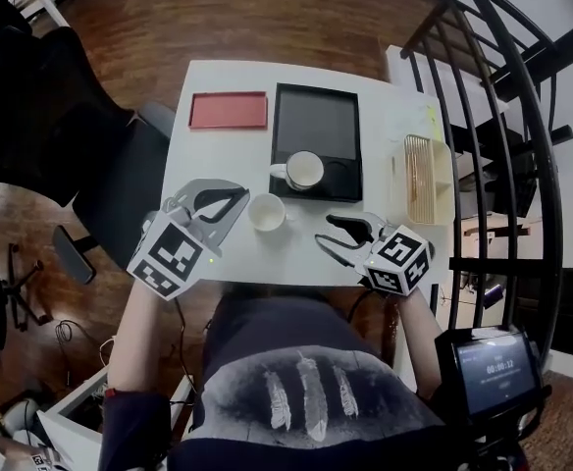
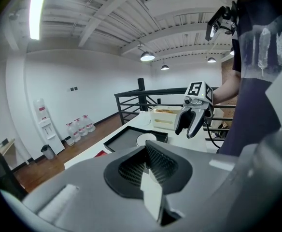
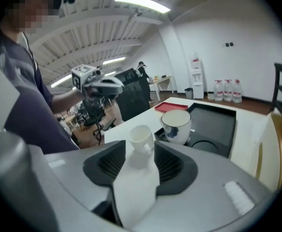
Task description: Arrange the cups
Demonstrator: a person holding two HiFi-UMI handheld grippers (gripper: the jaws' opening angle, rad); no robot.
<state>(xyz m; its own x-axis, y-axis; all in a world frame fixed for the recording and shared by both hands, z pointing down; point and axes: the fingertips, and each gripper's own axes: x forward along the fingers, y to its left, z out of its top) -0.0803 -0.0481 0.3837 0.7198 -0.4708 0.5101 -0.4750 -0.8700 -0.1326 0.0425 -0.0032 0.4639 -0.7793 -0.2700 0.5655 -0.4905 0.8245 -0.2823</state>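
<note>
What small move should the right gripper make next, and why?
Probably ease the right gripper forward until its open, empty jaws straddle the small white cup. That cup stands on the table just beyond the jaws and in line with them, outside the black tray where the mug sits.

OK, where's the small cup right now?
In the head view the small cup stands mid-frame on the white table, just off the near left corner of the black tray that holds the mug.
</note>
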